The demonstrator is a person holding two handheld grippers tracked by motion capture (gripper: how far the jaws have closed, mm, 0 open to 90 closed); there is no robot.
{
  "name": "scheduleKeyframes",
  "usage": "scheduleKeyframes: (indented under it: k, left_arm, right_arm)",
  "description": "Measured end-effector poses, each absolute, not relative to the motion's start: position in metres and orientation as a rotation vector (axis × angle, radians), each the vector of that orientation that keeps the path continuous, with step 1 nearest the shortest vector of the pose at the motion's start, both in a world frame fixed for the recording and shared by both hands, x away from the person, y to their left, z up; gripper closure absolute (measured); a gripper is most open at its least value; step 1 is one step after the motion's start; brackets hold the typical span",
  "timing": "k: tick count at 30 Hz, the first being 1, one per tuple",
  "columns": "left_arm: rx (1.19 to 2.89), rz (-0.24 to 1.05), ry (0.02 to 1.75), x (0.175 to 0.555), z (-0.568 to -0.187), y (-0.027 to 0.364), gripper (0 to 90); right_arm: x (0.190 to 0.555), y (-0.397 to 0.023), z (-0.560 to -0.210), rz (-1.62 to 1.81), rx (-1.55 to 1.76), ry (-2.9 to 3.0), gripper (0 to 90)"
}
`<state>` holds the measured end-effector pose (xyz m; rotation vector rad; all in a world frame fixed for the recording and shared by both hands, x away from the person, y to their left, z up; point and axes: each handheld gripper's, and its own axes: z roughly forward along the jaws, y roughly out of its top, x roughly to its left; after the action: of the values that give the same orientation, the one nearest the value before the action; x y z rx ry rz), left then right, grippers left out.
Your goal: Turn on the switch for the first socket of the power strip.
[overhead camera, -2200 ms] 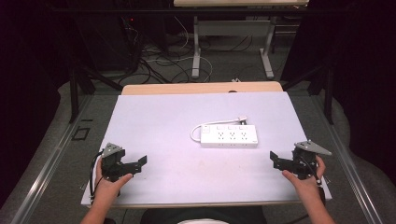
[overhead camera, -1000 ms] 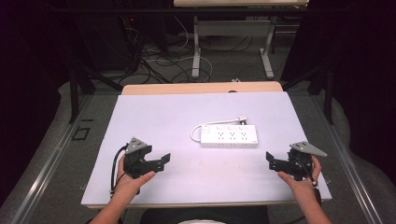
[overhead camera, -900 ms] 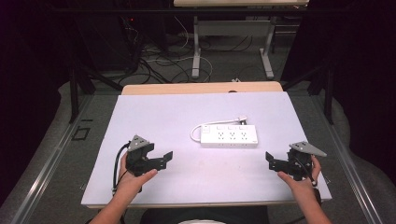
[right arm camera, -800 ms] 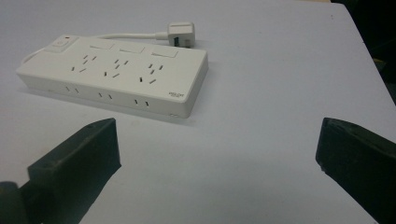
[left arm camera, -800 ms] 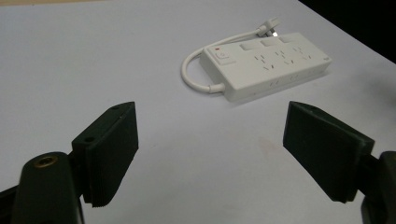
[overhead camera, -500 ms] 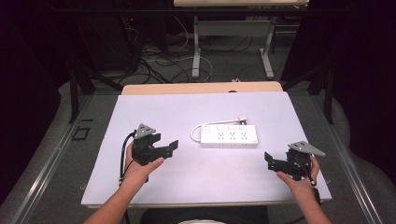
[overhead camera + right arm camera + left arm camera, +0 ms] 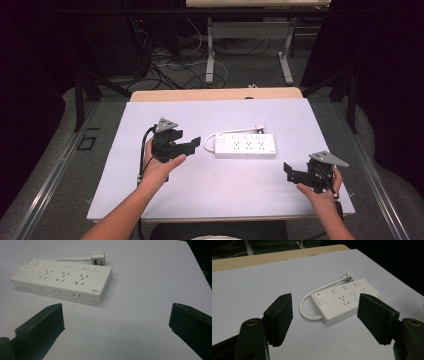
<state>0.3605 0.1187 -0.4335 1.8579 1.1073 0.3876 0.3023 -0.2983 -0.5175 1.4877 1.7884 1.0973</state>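
A white power strip (image 7: 245,146) lies flat at the middle of the white tabletop (image 7: 210,195). Its short cord loops off the left end, and the plug (image 7: 259,128) rests behind it. My left gripper (image 7: 193,145) hovers open just left of the strip's switch end; in the left gripper view the strip (image 7: 344,300) lies ahead between the wide-apart pads (image 7: 282,316). My right gripper (image 7: 290,173) stands open near the front right, a short way off the strip's right end. The right gripper view has the strip (image 7: 65,282) and plug (image 7: 98,256) ahead of the open gripper (image 7: 117,322).
A wooden strip (image 7: 215,94) borders the table's far edge. Beyond it stand table legs (image 7: 210,55) and loose cables (image 7: 170,65) on the floor. Dark surroundings flank both sides.
My left gripper has travelled forward and to the right, from the front left of the table up to the strip's switch end. The right gripper has edged slightly left.
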Motion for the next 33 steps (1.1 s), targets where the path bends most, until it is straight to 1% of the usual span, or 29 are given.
scheduleKeyframes:
  k: [6,15,20,23,27,33]
  left_arm:
    - [1.881,0.389,1.091,0.37,-0.429,0.103,29.2]
    - [1.863,0.359,1.079,0.384,-0.417,0.082,30.2]
    - [1.871,0.346,1.078,0.393,-0.412,0.071,34.5]
    - [1.884,0.369,1.083,0.397,-0.411,0.064,34.5]
    - [1.892,0.365,1.083,0.404,-0.41,0.055,34.8]
    - [1.925,0.369,1.066,0.413,-0.406,0.041,39.3]
  right_arm:
    - [0.303,-0.3,-0.517,1.095,1.494,1.788,0.0]
    - [0.304,-0.3,-0.518,1.111,1.495,1.78,0.0]
    - [0.303,-0.299,-0.518,1.111,1.501,1.787,0.0]
    - [0.304,-0.3,-0.518,1.12,1.493,1.785,0.0]
    - [0.304,-0.301,-0.518,1.118,1.487,1.787,0.0]
    - [0.304,-0.302,-0.518,1.116,1.5,1.788,0.0]
